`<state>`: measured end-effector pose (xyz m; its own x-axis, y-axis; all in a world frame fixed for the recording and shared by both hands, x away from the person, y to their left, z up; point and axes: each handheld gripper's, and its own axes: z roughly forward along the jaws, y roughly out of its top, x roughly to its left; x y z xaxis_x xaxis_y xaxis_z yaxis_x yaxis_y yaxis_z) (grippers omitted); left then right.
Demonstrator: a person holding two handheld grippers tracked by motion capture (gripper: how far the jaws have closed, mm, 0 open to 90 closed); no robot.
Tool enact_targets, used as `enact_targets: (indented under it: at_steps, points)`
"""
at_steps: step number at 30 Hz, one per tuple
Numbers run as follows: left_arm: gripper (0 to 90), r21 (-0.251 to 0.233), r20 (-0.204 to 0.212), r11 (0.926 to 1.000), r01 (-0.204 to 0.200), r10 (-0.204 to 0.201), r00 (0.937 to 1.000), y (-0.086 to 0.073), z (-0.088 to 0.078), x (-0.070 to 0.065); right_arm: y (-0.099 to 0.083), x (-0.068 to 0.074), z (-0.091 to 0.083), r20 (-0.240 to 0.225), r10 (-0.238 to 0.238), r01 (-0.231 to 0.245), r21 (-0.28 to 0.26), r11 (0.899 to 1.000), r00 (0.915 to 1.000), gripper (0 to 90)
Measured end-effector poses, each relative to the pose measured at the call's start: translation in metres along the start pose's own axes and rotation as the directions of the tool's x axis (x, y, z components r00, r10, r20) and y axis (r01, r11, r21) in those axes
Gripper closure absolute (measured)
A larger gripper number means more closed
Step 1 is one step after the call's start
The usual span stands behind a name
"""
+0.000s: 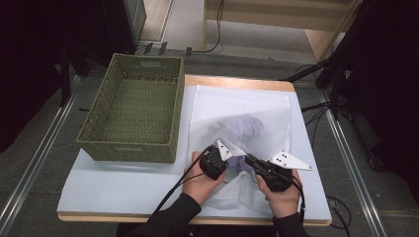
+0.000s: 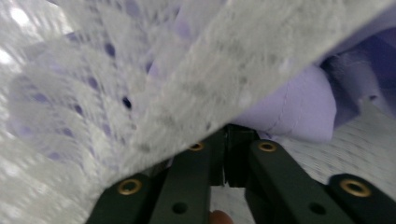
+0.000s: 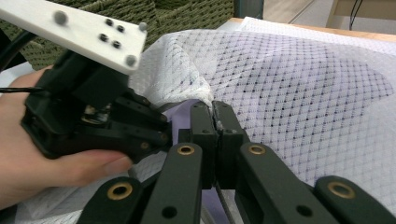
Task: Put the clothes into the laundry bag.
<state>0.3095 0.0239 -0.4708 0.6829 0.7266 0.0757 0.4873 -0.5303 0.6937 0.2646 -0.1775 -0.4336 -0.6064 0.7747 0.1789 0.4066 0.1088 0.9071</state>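
- Step: stuffing the purple cloth (image 1: 240, 161) into the mesh bag (image 1: 247, 111) lying on the table (image 1: 123, 182) beside the basket (image 1: 136, 111).
- Right gripper (image 1: 249, 160) pinches the bag's rim.
- Left gripper (image 1: 223, 159) is closed, seemingly on the cloth.
- Next: push the cloth deeper, keeping the mouth lifted.

The left gripper (image 1: 223, 159) and the right gripper (image 1: 250, 162) are matte black, boxy handheld tools, each topped by a pale grey three-cornered plate (image 1: 290, 160) studded with small dark screws and grey dots. Their fingers (image 3: 203, 135) are flat black bars hinged on angled black links, with brass-ringed rivets (image 3: 186, 150) at the joints and plain round holes lower down. A thin black cable (image 1: 174, 190) trails from the left gripper's body along a black sleeve (image 1: 170, 217), and the other forearm wears a black sleeve too.
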Motion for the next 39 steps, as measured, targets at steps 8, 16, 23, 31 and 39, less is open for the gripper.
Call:
enact_targets:
  at_steps: [8, 16, 23, 31, 39]
  points:
    - [78.1, -0.117, 0.184, 0.9883, 0.097, -0.075, 0.98, -0.002, -0.041, 0.006, 0.001, -0.002, -0.001, 0.006, 0.004, -0.004, -0.005, 1.0, 1.0, 89.9]
    - [69.5, -0.142, 0.251, 0.985, 0.098, -0.06, 0.9661, 0.007, -0.036, -0.014, 0.001, -0.001, 0.0, 0.007, 0.002, -0.002, -0.001, 1.0, 1.0, 89.9]
    - [60.8, -0.209, 0.303, 0.9621, 0.175, -0.106, 0.9471, 0.015, -0.029, -0.023, 0.001, -0.004, -0.002, 0.01, 0.007, -0.007, -0.008, 1.0, 0.9999, 89.9]
    - [90.0, -0.061, 0.14, 0.9976, 0.032, -0.023, 0.9899, 0.008, -0.002, -0.026, 0.001, -0.002, -0.002, 0.005, 0.006, -0.006, -0.007, 1.0, 1.0, 89.9]
    - [90.0, 0.008, -0.123, 0.9956, -0.093, 0.093, 0.988, 0.004, 0.002, -0.014, 0.001, -0.002, -0.001, 0.004, 0.002, -0.002, -0.003, 1.0, 1.0, 89.9]
